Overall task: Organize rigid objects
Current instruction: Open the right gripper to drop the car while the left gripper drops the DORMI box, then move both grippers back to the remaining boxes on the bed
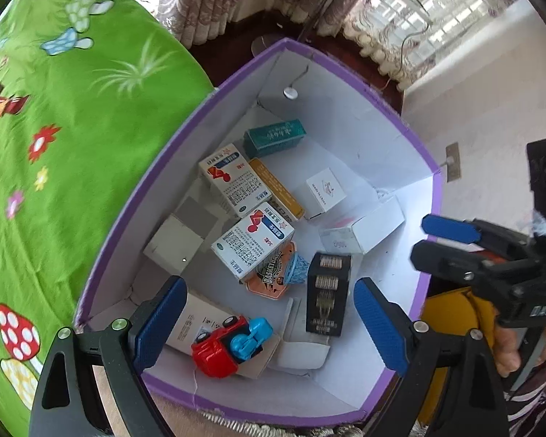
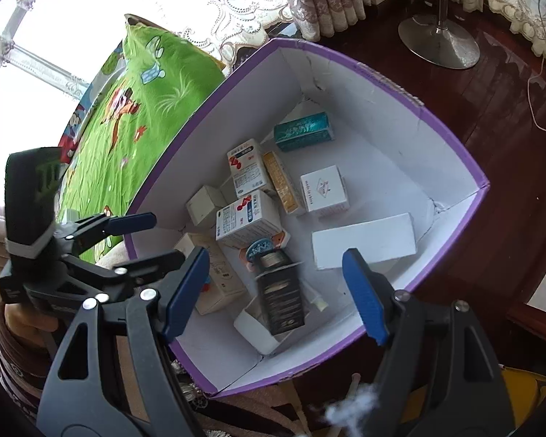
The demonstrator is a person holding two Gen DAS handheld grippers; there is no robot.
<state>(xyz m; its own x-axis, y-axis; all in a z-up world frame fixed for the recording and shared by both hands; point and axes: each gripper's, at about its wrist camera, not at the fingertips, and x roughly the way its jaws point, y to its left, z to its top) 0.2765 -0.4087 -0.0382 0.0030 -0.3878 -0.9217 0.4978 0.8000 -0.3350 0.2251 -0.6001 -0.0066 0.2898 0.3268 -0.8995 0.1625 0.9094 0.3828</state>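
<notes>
Left wrist view:
- The left gripper (image 1: 269, 327) hangs over the near end of the purple box (image 1: 424, 167); its fingers (image 1: 160, 324) stand wide and hold nothing. The last of the opening reads as all but spent.
- The toy truck (image 1: 233, 342), red with a blue part, lies tilted inside the box between the fingers, propped on a white carton (image 1: 200, 322). No pad touches it.
- Judged handling: hard plastic, light, smooth, with wheels that may roll; the red body offers the safest hold, across its width.
- The black carton (image 1: 327, 293) lies just beside the truck, and small medicine cartons (image 1: 253, 244) crowd the middle. These look stiff, light and easy to dent.
- The right gripper (image 1: 436, 244) shows at the right, over the box rim.

Right wrist view:
- The right gripper's fingers (image 2: 364, 298) stand apart and empty above the near rim.
- A long white carton (image 2: 364, 242) lies flat with bare floor of the box behind it: the best open room.
- The box walls are tall, so reaching in should be from above. The green bedcover (image 2: 134, 109) adjoins one side and dark wooden floor (image 2: 509, 182) the other.
</notes>
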